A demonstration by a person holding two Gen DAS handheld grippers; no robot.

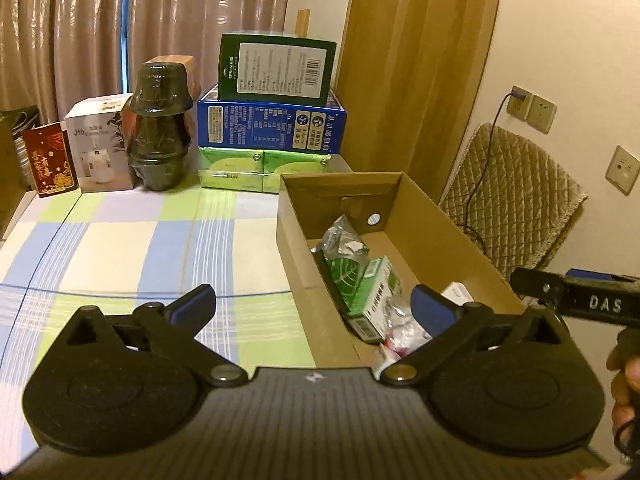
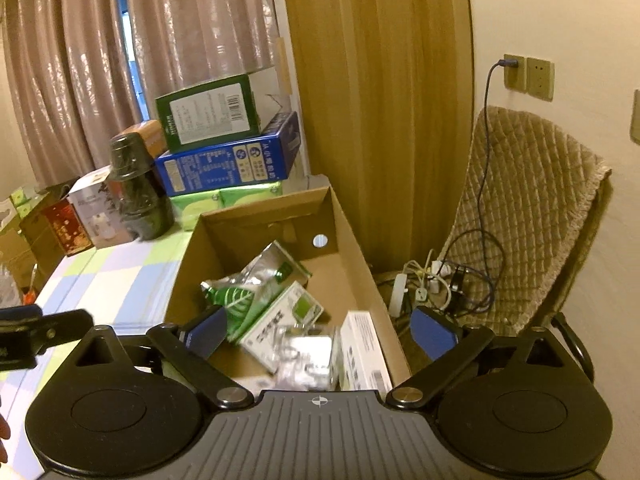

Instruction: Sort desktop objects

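Ahead of both my grippers sits the open cardboard box (image 2: pixel 352 240), its long axis running away from me toward the stacked cartons, on the checked tablecloth (image 1: pixel 132 248) whose near stretch shows nothing loose to collect. Inside the box lie the sorted things: a foil pouch with a green leaf print (image 2: pixel 236 296), a green-and-white medicine carton (image 2: pixel 280 320) slanting across the floor, a white carton (image 2: pixel 366 352) along the right wall, and some clear blister packs too blurred to name. My right gripper (image 2: pixel 320 332) hangs straight over the box's near end, fingers spread wide and empty. My left gripper (image 1: pixel 316 304) straddles the box's left wall, likewise spread and holding nothing. I judge the right is nearer the contents.
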